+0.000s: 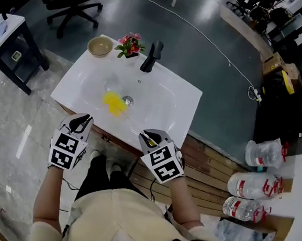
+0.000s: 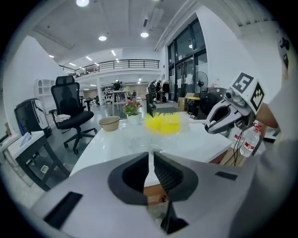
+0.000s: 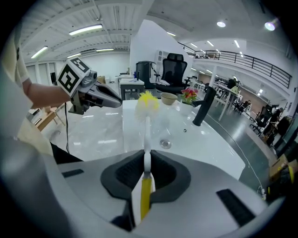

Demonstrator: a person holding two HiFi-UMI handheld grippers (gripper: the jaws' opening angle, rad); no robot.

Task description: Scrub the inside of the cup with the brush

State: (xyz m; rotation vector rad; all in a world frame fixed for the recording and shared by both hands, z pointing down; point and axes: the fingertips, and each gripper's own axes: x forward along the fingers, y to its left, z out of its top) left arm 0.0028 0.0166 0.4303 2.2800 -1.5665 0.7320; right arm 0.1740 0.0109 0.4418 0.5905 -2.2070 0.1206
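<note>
Now the right gripper (image 3: 146,153) clamps the brush (image 3: 147,104), whose bristles point far toward the cup (image 1: 112,84). Left gripper (image 2: 150,155), closed and empty, is nearer it.

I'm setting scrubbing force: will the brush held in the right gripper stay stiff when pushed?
Probably not fully. The brush has a long, thin handle, and the right gripper clamps it near the far end, so it may flex. Its fluffy yellow bristles likely squash easily. It also looks light.
</note>
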